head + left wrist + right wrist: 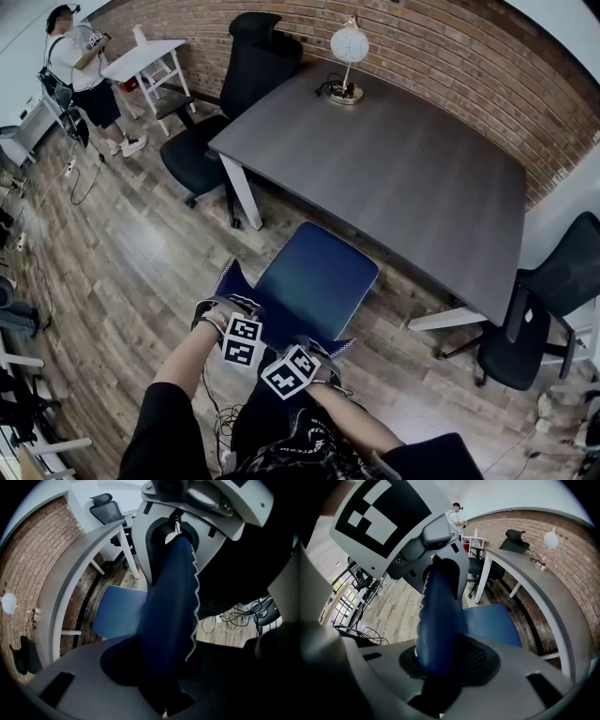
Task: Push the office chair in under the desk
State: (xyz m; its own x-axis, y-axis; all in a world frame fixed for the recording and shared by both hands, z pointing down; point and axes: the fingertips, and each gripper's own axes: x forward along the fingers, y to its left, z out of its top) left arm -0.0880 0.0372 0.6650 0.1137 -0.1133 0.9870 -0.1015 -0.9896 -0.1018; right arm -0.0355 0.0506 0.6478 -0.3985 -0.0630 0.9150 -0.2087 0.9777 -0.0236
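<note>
A blue chair stands just in front of the grey desk, its seat reaching the desk's near edge. Both grippers clamp the top edge of its blue backrest. My left gripper is shut on the backrest's left part, and the left gripper view shows the backrest running between the jaws, with the seat beyond. My right gripper is shut on the right part; in the right gripper view the backrest fills the gap above the seat.
A black office chair sits at the desk's far left corner, another at the right end. A globe lamp stands on the desk. A person stands by a white table. Cables lie on the wooden floor behind me.
</note>
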